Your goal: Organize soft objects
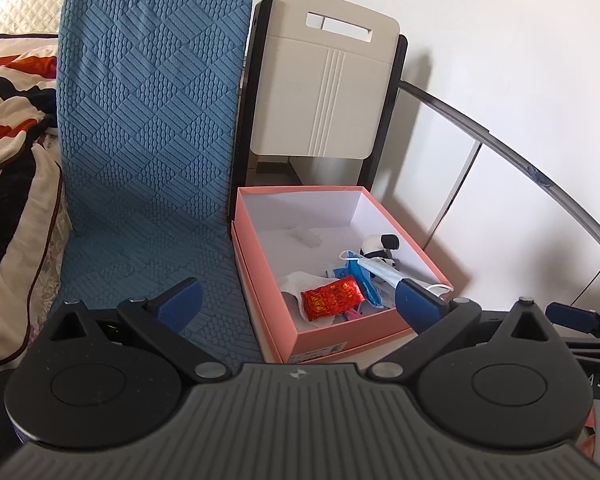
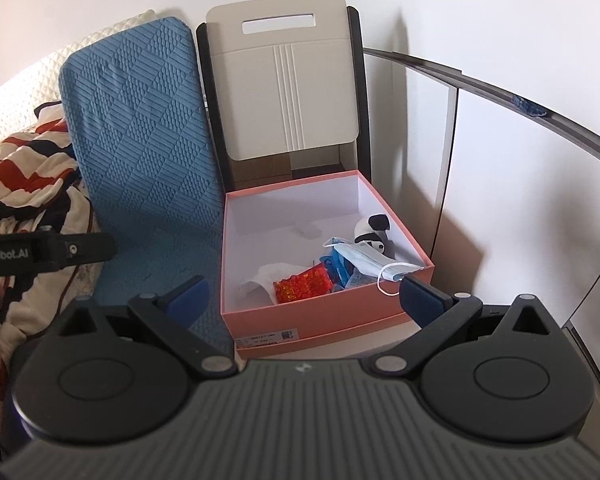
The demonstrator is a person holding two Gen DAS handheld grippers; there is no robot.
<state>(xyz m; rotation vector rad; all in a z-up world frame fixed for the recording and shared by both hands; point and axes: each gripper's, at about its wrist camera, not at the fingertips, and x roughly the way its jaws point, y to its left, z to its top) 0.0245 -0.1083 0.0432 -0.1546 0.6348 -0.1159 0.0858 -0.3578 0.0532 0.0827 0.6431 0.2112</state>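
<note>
An open pink box (image 1: 332,330) (image 2: 312,312) holds a red packet (image 1: 332,296) (image 2: 302,282), a light blue face mask (image 1: 384,272) (image 2: 366,262) draped over the right rim, a panda plush (image 1: 382,248) (image 2: 374,232), white tissue (image 1: 296,282) (image 2: 266,276) and blue wrappers. My left gripper (image 1: 298,298) is open and empty in front of the box. My right gripper (image 2: 304,294) is open and empty in front of the box too. The left gripper's body also shows in the right wrist view (image 2: 48,254) at the left edge.
A blue textured cushion (image 1: 148,128) (image 2: 148,152) leans upright left of the box. A folded beige chair (image 1: 324,76) (image 2: 288,80) stands behind it. A patterned blanket (image 1: 8,128) (image 2: 28,176) lies at the left. White cabinet panels (image 1: 500,200) (image 2: 520,184) are at the right.
</note>
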